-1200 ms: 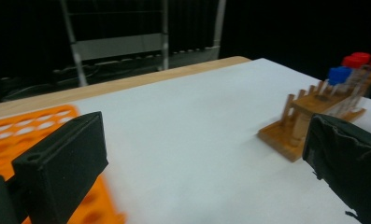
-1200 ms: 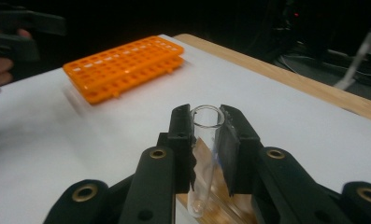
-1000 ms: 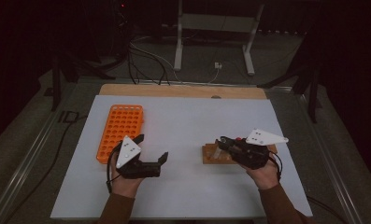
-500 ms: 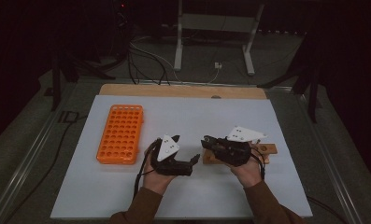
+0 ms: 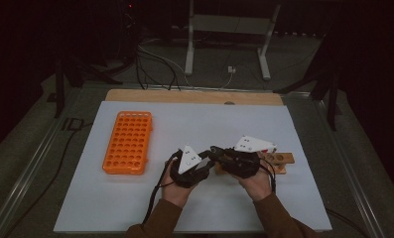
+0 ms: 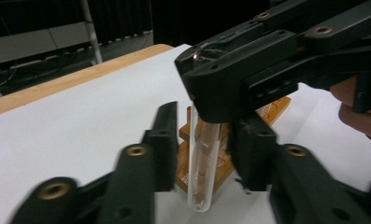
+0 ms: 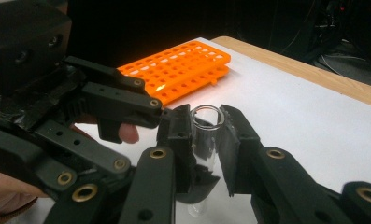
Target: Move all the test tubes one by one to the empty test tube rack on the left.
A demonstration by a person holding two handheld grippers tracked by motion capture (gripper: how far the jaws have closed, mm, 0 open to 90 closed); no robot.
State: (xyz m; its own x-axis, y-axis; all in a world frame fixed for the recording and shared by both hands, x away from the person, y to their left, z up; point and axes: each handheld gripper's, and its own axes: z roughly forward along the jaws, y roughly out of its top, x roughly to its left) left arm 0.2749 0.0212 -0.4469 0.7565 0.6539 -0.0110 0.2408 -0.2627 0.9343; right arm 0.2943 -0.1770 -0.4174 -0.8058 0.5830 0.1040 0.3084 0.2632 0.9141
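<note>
Over a white mat [image 5: 135,198], two hand-held grippers meet near the middle of the table, a clear glass tube [image 6: 203,158] between them. The right gripper [image 7: 205,135] is clamped on the tube near its open rim, holding it upright just above the mat. The left gripper [image 6: 203,140] has just been closing its jaws, which now flank the tube's lower half; whether its pads press the glass cannot be told. In the high view the left gripper [image 5: 208,166] and the right gripper [image 5: 215,152] sit tip to tip. A wooden block [image 5: 283,159] with holes lies just behind the tube, at the right hand's side. An orange rack [image 5: 129,143] rests flat on the mat, well apart to the left.
</note>
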